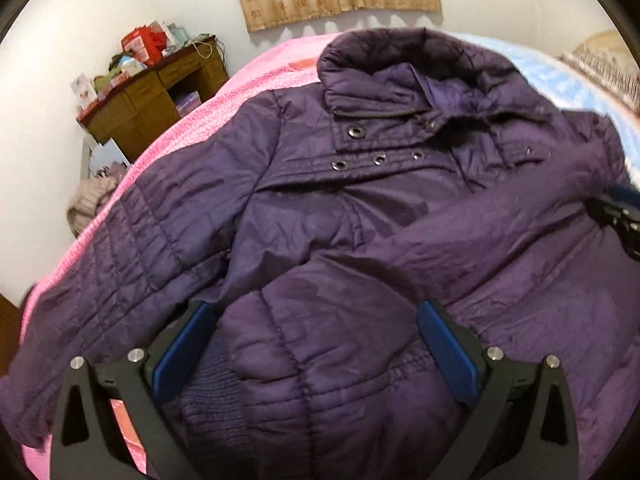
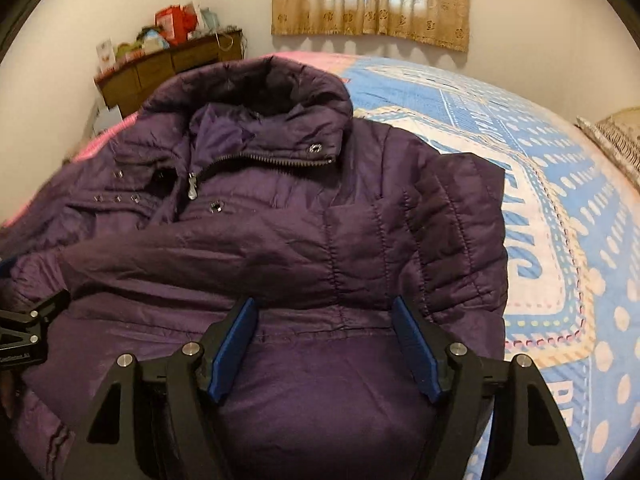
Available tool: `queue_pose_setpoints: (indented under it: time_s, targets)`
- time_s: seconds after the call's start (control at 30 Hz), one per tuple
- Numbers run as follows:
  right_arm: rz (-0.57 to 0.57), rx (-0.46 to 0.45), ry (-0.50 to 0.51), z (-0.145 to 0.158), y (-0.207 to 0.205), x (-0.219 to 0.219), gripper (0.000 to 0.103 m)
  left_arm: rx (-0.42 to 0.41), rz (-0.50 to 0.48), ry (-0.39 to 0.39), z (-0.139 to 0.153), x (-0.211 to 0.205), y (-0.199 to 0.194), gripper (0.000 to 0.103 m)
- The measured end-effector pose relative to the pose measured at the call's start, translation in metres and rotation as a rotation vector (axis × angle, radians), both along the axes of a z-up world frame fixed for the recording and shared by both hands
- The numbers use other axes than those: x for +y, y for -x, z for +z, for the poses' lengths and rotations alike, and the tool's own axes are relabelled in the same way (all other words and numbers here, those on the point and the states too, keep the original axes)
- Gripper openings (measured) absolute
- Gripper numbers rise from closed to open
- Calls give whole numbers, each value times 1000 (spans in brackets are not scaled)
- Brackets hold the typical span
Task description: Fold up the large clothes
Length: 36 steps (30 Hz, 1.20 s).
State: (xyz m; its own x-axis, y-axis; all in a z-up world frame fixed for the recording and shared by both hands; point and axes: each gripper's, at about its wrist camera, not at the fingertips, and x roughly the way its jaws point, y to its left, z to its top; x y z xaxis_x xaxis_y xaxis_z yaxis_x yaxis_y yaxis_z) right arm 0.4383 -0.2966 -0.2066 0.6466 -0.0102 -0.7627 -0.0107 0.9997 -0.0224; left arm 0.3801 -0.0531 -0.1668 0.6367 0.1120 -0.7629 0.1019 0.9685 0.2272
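Note:
A dark purple padded jacket (image 1: 360, 208) lies face up on the bed, with its hood toward the far wall and its sleeves folded across the chest. In the left wrist view, my left gripper (image 1: 316, 308) stands wide open. A sleeve end with a knit cuff (image 1: 216, 408) lies loose between its blue pads (image 1: 184, 344). My right gripper (image 2: 324, 304) is open just above the jacket (image 2: 280, 240) and its lower body panel, with nothing pinched. Each gripper shows at the edge of the other's view.
The bed has a pink sheet (image 1: 208, 112) on the left and a blue patterned quilt (image 2: 540, 200) on the right. A cluttered wooden desk (image 1: 152, 96) stands by the far left wall. A curtain (image 2: 368, 0) hangs at the back. A pillow (image 2: 616, 136) lies at far right.

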Motion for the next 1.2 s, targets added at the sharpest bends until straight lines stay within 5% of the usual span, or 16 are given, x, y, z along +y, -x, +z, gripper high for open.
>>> queue_pose_setpoints:
  time_s: [1.2]
  targets:
    - [-15,32,147,4,-2,17,73,13,6,17,-4,6,-11,103]
